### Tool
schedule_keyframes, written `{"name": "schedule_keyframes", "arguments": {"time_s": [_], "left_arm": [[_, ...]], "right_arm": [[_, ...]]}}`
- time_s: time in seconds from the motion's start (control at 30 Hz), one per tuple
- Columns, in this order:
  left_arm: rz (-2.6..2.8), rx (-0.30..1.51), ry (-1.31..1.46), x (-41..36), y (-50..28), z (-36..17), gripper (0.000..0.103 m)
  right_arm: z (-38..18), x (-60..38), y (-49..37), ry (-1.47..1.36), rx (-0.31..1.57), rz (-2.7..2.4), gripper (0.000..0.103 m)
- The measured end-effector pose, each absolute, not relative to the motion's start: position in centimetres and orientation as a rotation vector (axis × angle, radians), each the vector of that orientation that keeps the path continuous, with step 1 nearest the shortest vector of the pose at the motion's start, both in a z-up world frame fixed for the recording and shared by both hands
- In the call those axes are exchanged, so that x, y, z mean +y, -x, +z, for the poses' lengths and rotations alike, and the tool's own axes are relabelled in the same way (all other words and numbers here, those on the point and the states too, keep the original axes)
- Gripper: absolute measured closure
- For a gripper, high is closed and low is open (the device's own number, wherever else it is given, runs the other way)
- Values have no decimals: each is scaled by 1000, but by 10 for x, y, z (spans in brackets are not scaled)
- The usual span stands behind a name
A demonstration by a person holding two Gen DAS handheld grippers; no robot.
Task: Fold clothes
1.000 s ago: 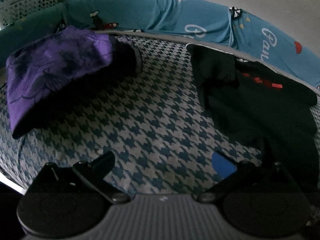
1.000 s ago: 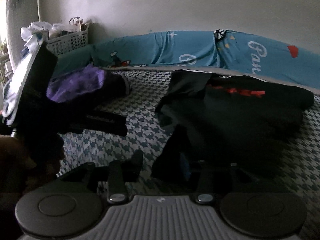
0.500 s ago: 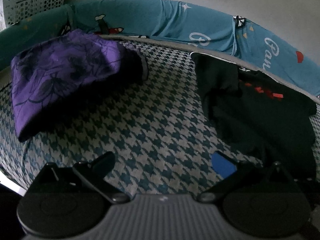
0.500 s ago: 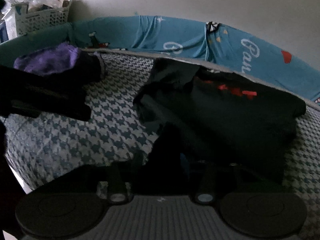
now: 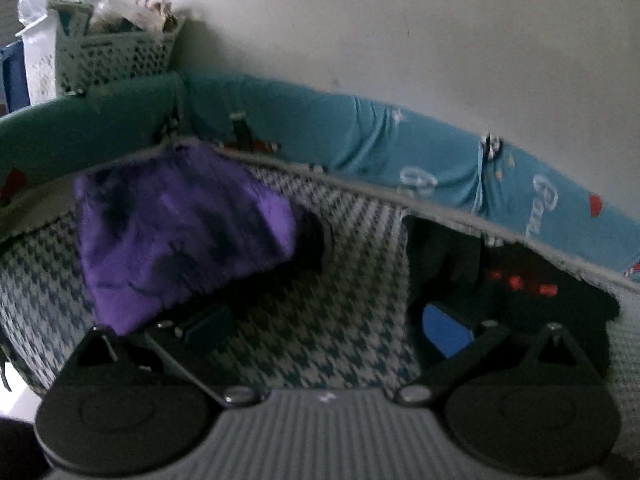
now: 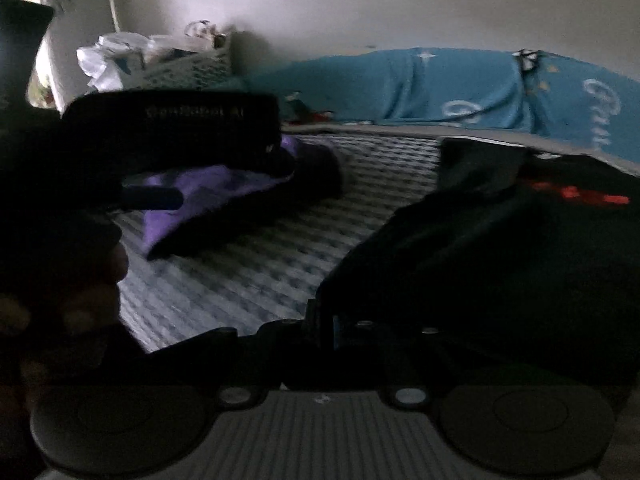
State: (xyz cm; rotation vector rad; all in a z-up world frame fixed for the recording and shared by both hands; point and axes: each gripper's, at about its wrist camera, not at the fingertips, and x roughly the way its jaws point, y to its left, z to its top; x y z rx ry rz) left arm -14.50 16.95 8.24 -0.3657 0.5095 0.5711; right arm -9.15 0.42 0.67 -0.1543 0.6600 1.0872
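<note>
The black shirt [image 6: 500, 248] lies on the checked bed cover [image 6: 248, 264], to the right of the purple cloth [image 5: 180, 236]. The right gripper [image 6: 320, 328] is closed, pinching the shirt's near left edge (fabric bunches between its tips). The left gripper [image 5: 328, 328] stands wide open and empty, its right finger beside the shirt's far left edge, so the left is nearer that edge.

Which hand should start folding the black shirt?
The right gripper: its jaws look pinched shut on the near edge of the black shirt. The left gripper is open over bare bedsheet, holding nothing.
</note>
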Motion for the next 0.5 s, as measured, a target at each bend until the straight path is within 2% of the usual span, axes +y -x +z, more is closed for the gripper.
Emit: {"name": "schedule_keyframes", "arguments": {"time_s": [0.1,0.13,0.2,0.33,0.5], "left_arm": [[582,501,348,171,147,84,0],[583,506,344,171,147,83,0],[586,515,336,170,146,81,0],[577,536,330,166,144,77,0],[543,563,318,155,136,69,0]], "right_arm": [[6,17,89,114,692,1128,95],[6,19,90,124,691,1130,91],[4,24,90,144,689,1135,89],[4,14,89,124,684,1141,66],[7,-20,86,112,677,1096,66]]}}
